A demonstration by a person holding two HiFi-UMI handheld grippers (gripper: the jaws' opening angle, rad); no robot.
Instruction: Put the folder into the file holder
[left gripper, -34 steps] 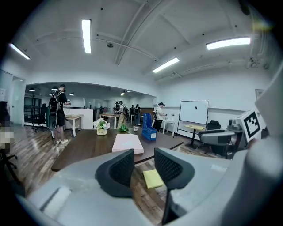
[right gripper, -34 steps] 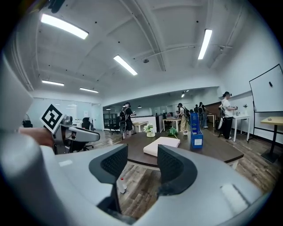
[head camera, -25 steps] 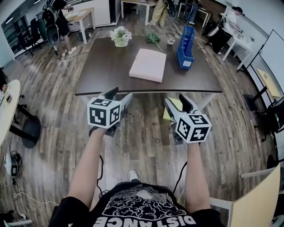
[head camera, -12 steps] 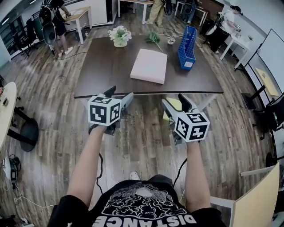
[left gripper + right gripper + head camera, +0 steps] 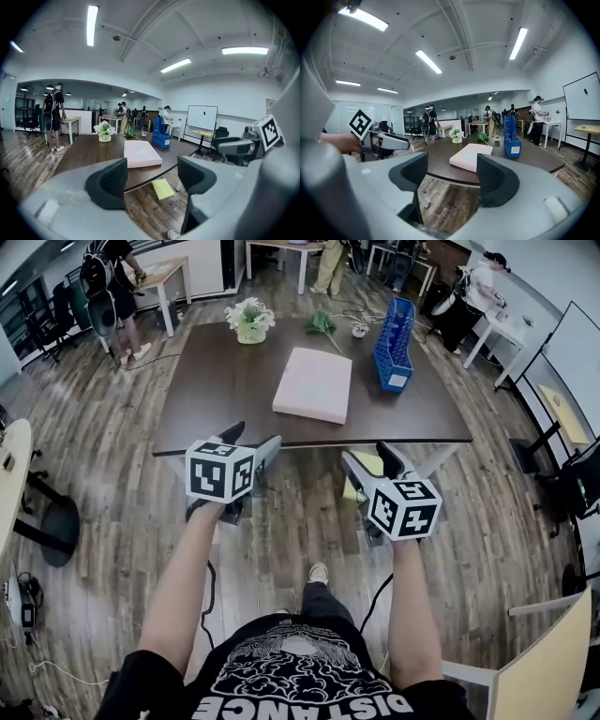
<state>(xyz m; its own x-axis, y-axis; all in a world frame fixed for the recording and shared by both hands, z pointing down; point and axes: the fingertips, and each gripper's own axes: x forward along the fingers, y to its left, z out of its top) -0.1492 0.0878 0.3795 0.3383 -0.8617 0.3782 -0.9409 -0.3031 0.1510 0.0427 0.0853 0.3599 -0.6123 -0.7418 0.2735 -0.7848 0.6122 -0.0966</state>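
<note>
The pink folder [image 5: 313,385] lies flat near the middle of the dark table [image 5: 211,390]. The blue file holder [image 5: 394,343] stands upright, apart from it, toward the far right. A pot of white flowers [image 5: 250,319] sits near the far edge. Short of the table's near edge, over the wooden floor [image 5: 300,531], the left tongs [image 5: 253,439] and right tongs [image 5: 367,456] hover side by side. Both have just been spreading and gape wide, with nothing between their jaws.

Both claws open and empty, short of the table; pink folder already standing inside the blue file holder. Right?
No: the head view shows the pink folder lying flat on the table, beside the blue file holder, not inside it. The rest holds.
</note>
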